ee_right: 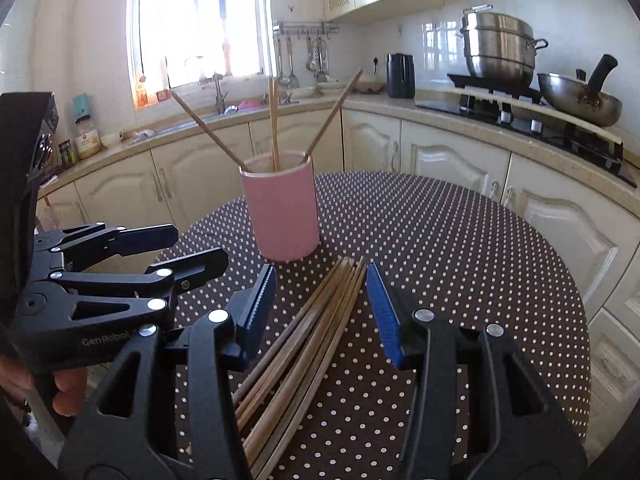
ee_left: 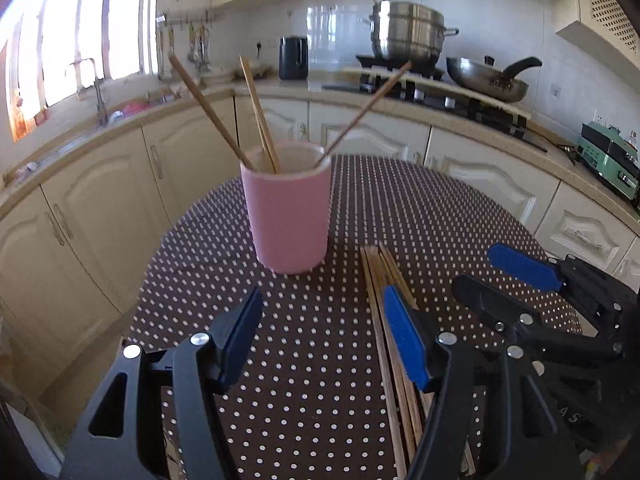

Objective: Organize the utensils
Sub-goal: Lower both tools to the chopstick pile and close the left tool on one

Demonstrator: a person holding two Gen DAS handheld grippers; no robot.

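A pink cup stands on the polka-dot table with several wooden chopsticks leaning in it; it also shows in the right wrist view. A bundle of loose chopsticks lies on the table in front of the cup, also in the left wrist view. My left gripper is open and empty, left of the bundle. My right gripper is open, its jaws on either side of the bundle and above it. Each gripper shows in the other's view: right, left.
Kitchen cabinets and a counter curve behind the table. A steel pot, a wok and a black kettle stand on the counter. A sink with tap is under the window.
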